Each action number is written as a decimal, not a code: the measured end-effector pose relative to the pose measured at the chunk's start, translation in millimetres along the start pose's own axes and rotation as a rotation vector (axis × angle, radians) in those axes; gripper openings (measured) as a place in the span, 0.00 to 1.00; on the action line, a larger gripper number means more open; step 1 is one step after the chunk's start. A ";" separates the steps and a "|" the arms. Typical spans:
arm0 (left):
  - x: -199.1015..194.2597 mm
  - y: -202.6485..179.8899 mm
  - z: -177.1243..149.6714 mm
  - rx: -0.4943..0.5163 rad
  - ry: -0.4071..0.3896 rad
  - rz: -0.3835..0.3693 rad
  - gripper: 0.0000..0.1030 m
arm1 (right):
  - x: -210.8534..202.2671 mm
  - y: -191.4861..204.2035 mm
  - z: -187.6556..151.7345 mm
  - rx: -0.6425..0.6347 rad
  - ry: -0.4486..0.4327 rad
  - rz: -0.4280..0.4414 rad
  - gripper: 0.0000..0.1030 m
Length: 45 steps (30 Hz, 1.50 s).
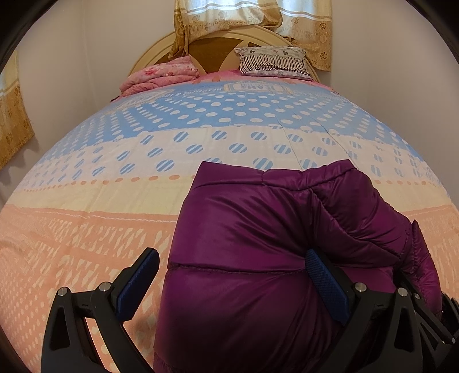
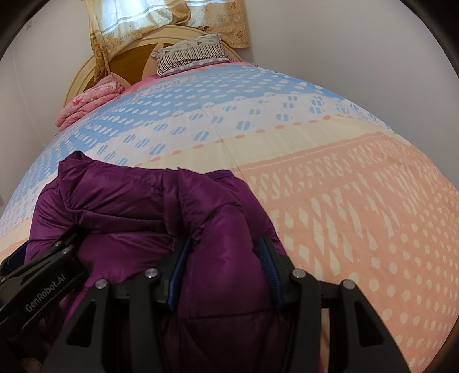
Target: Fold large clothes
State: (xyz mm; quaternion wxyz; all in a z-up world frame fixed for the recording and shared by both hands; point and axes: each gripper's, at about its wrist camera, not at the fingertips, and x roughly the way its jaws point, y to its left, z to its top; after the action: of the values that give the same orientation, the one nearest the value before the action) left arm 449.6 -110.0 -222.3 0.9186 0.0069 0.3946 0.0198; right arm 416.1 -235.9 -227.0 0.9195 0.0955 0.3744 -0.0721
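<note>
Jacket [image 1: 258, 244] first: it's one purple puffy down jacket, bunched into a thick bundle on the bedspread [image 1: 86, 229] at the near end of the bed, sitting around 5 o'clock in the left wrist view and 7 o'clock in the right wrist view; we'd say we're mid-fold, with the bulk already doubled over on itself and one more flattening or tuck to go.

Our left gripper [image 1: 232, 284] is spread wide, one pad off the fabric over the bedspread at 7 o'clock and the other resting against the jacket, so it's gripping nothing; our right gripper [image 2: 222, 272] has its blue pads either side of a fat puffy roll of the jacket, and it looks like it's pinching that roll, though how hard we can't tell.

Next move probably needs the left one to close on the near edge so both sides lift evenly; slick nylon like this tends to slide and spring back open, so keep it low.

Counts: one jacket; two grippers; one striped pillow [image 1: 272, 61] at 12 o'clock by the headboard [image 1: 149, 54]; one folded pink blanket [image 1: 160, 76] at 11; one curtain [image 1: 252, 20] above.
</note>
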 end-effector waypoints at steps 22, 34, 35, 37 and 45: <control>-72.1 45.7 -63.3 0.112 -0.013 -0.207 0.99 | -38.5 -38.2 -35.4 0.070 0.043 0.153 0.77; -75.3 23.0 -68.6 0.178 -0.029 -0.306 0.73 | -39.2 -35.0 -47.2 0.032 0.045 0.278 0.55; -76.6 20.9 -68.9 0.184 -0.032 -0.306 0.67 | -38.0 -36.3 -46.8 0.033 0.048 0.298 0.52; -83.0 15.6 -69.8 0.216 -0.053 -0.287 0.54 | -41.3 -35.3 -48.2 0.025 0.037 0.326 0.38; -145.3 14.8 -67.5 0.314 -0.233 -0.191 0.24 | -73.7 -23.9 -51.2 0.014 -0.055 0.381 0.22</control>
State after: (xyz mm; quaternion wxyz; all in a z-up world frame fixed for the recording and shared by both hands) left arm 300.2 -101.5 -163.1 0.9434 0.1148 0.2828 -0.1302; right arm 324.4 -242.9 -214.1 0.9258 0.1689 0.3237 0.0983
